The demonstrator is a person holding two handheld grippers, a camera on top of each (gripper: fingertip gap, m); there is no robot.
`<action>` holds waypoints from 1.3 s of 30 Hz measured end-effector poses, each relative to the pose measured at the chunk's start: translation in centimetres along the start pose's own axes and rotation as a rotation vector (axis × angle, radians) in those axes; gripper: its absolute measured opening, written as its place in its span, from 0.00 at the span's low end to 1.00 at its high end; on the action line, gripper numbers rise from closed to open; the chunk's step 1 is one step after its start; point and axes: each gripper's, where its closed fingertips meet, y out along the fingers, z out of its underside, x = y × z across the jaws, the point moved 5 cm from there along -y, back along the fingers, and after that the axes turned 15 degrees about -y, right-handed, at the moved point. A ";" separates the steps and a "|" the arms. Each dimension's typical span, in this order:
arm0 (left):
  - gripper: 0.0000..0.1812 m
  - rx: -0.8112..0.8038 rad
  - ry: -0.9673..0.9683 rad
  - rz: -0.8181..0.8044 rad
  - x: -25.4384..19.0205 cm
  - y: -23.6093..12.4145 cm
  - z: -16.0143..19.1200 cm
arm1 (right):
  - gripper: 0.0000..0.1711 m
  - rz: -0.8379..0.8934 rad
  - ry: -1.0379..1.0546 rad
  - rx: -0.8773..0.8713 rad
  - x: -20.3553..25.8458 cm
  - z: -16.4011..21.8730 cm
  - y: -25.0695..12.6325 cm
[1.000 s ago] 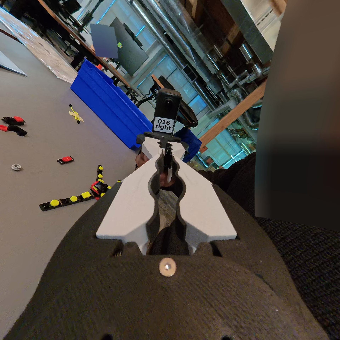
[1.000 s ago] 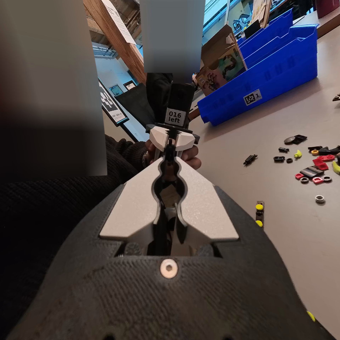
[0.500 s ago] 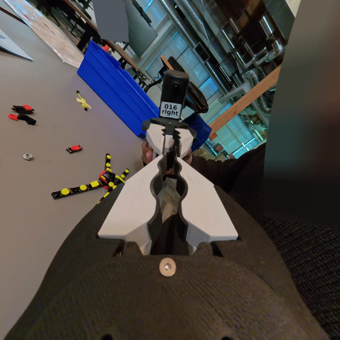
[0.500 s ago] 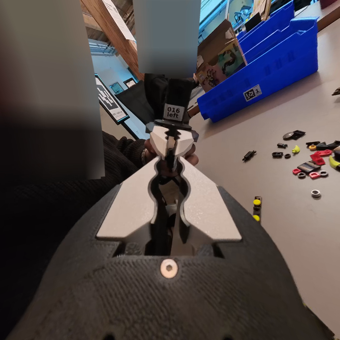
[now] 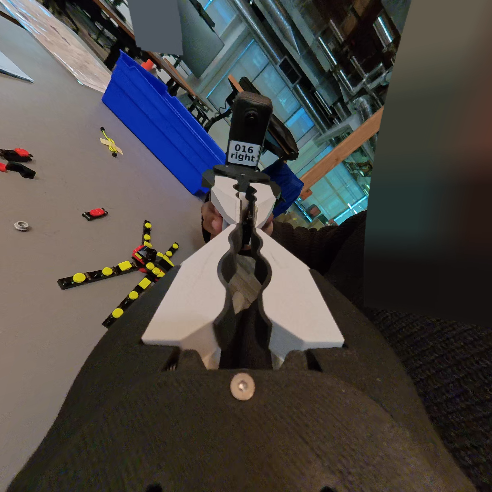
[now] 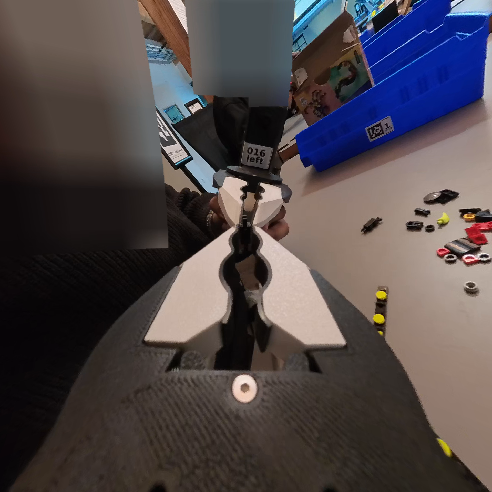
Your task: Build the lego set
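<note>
Left gripper: our left gripper (image 5: 243,234) pointed toward 12 o'clock in its own view, its white fingers (image 5: 202,287) drawn together at the tips on a small black lego piece (image 5: 247,226).
Right gripper: our right gripper (image 6: 243,239) faced the left one tip to tip, fingers (image 6: 287,290) likewise closed on the same small black lego piece (image 6: 243,229); we could not tell where one grip ended and the other began.
Lego assembly: a black star-shaped build with yellow studs and a red centre (image 5: 138,262) lay on the grey table (image 5: 53,332) at 9 o'clock of the left gripper, near its body.
Loose parts, left view: a red-and-black piece (image 5: 95,213) and a grey ring (image 5: 21,225) lay at 10 o'clock, well apart.
Loose parts, right view: a scatter of red, black and grey pieces (image 6: 463,245) sat at 3 o'clock; a black pin (image 6: 370,224) lay nearer, at 2 o'clock.
Blue bin: a blue bin (image 6: 415,106) stood at 1 o'clock in the right view, a cardboard box (image 6: 330,77) just beside it.
Person: a hand (image 6: 277,226) gripped the far gripper, the sleeve (image 6: 80,306) dark knit.
</note>
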 end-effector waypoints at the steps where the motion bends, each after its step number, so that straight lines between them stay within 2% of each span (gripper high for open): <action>1: 0.01 -0.004 -0.008 0.002 -0.1 0.0 0.0 | 0.03 0.002 0.003 -0.001 0.0 -0.1 0.0; 9: 0.01 -0.025 -0.022 -0.015 -0.2 -0.1 0.0 | 0.03 -0.002 0.029 0.001 -0.1 -0.1 -0.1; 10: 0.00 -0.047 -0.023 0.008 -0.4 -0.4 -0.3 | 0.03 0.015 0.026 -0.007 -0.3 -0.2 -0.7; 12: 0.00 -0.181 -0.040 -0.018 0.3 -2.8 -2.6 | 0.03 0.071 0.055 -0.136 -1.6 -1.9 -3.8; 14: 0.00 -0.219 -0.009 -0.069 1.2 -3.8 -3.5 | 0.03 0.127 0.035 -0.131 -2.4 -1.9 -5.0; 19: 0.00 -0.073 0.010 -0.061 1.3 -1.4 -1.4 | 0.03 0.084 0.057 -0.050 -2.1 -0.7 -2.8; 22: 0.08 0.002 -0.039 -0.036 1.3 -0.1 -0.1 | 0.03 0.061 0.117 -0.050 -2.1 0.0 -2.1; 25: 0.09 0.017 -0.023 -0.038 1.0 0.5 0.5 | 0.03 0.038 0.143 0.002 -1.7 0.8 -1.1; 29: 0.02 0.011 -0.029 -0.063 1.4 0.2 0.3 | 0.03 0.023 0.157 0.017 -1.5 1.0 -0.7; 34: 0.06 0.020 -0.005 -0.086 1.5 0.2 0.4 | 0.03 0.017 0.151 0.031 -1.3 1.1 -0.5; 39: 0.02 0.027 -0.003 -0.068 1.3 0.3 0.6 | 0.03 0.015 0.145 0.036 -1.2 1.1 -0.6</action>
